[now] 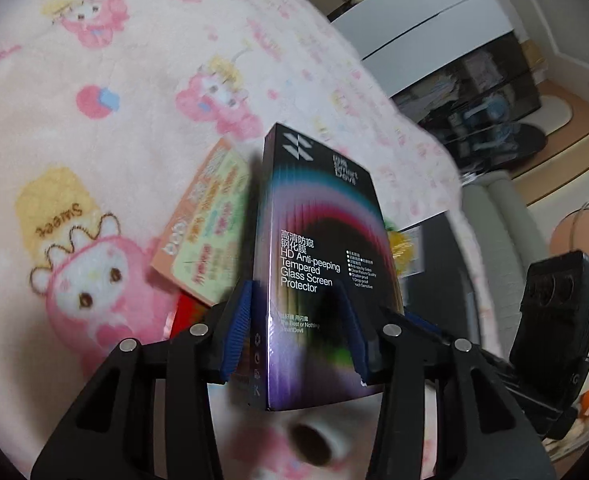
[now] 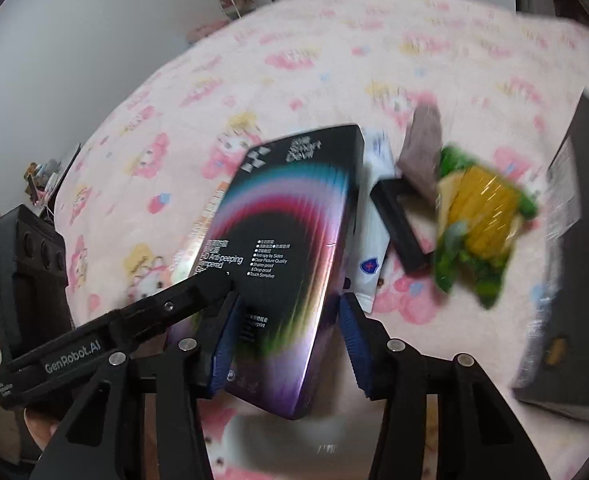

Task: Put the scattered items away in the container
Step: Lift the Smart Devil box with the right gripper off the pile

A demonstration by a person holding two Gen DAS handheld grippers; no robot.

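This is a home bedroom. A bed covered by a fleecy pink blanket printed with cartoon bunnies (image 1: 106, 92) fills most of the view. Beyond the bed's far edge stand a white wardrobe with flat doors (image 1: 426, 20) and a dark open shelf crammed with papers (image 1: 474, 92), on a tan floor (image 1: 574, 120).

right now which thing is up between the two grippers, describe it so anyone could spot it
Over the pink cartoon-print blanket, look in front of each hand-held gripper, left and right. Between them stands the screen protector box, a slim black carton. Its rainbow arc and white "Glass Screen Protector" lettering distinguish it from the orange-edged packet and the yellow-and-green packet nearby.
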